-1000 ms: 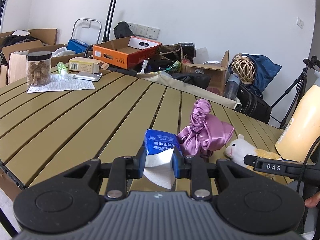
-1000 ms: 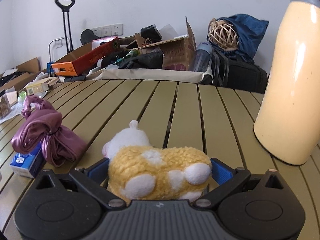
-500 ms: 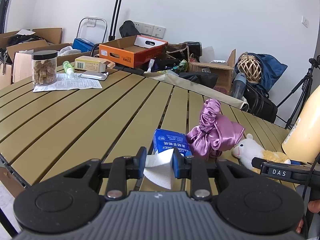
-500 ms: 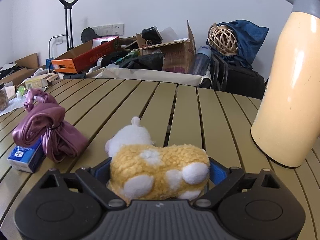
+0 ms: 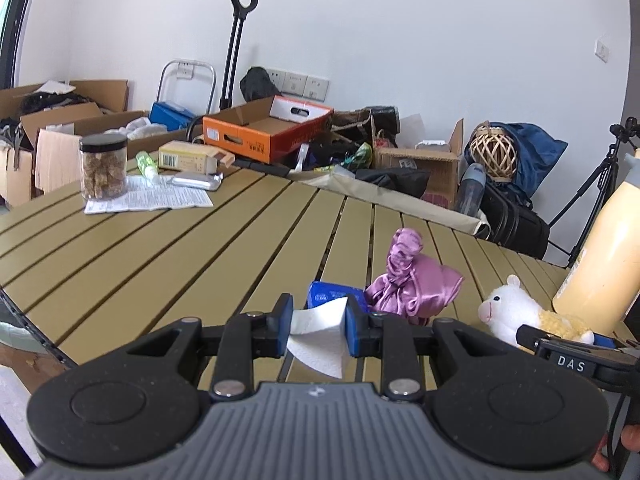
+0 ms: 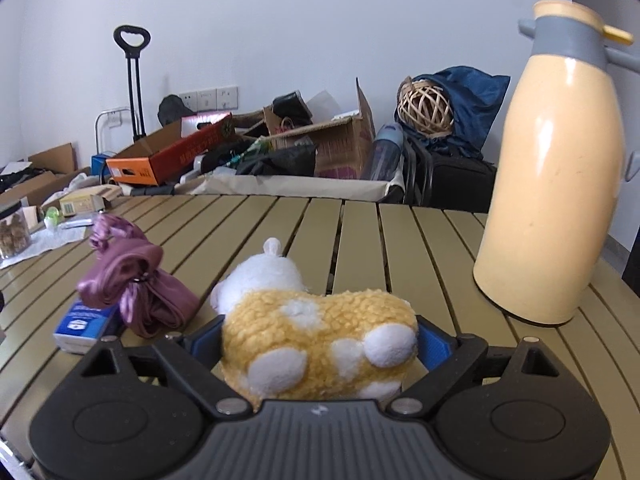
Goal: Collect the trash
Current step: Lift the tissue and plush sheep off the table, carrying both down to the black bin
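Two tools, tissue (image 5: 318,334) pinched, plush (image 6: 320,344) clamped

**Even daylight, strong fisheye bend, slight softness up close**

Both wrist views are bright and evenly lit, with soft, faint shadows on the slatted table (image 5: 168,248). The white wall (image 5: 400,40) looks flat, without hot spots. A pale vertical sheen runs down the cream thermos jug (image 6: 556,184). Fisheye distortion bows the table slats and darkens the corners into black vignetting. In the right wrist view the purple satin pouch (image 6: 132,280) is slightly blurred; distant clutter stays fairly sharp.
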Demonstrator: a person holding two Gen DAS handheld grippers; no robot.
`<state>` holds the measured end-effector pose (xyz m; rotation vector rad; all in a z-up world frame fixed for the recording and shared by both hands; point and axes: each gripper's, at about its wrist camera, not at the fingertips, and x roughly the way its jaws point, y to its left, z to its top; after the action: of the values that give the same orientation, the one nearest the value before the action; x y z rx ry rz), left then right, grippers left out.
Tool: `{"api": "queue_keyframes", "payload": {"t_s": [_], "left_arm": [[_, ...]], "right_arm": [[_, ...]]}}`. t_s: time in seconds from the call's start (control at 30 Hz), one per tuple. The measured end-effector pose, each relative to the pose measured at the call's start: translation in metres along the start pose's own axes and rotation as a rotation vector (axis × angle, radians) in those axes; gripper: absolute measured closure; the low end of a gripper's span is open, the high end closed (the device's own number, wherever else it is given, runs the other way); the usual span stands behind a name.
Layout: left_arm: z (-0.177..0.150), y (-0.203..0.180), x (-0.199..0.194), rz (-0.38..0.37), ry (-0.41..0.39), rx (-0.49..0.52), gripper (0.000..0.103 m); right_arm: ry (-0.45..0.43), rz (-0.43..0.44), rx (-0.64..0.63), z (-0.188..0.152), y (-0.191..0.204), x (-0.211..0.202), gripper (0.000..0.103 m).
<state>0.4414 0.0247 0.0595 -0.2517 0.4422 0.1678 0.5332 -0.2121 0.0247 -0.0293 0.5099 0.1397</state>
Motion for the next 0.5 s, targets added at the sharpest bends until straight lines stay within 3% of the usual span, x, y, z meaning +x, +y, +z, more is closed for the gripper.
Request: {"api": "queue_keyframes", "payload": {"t_s": [0.5], "left_arm": [[0.003, 0.003, -0.056, -0.017, -0.049, 0.040, 0.076]], "right_arm": [[-0.067, 0.015, 0.028, -0.015, 0.006, -0.082, 0.009]]}}
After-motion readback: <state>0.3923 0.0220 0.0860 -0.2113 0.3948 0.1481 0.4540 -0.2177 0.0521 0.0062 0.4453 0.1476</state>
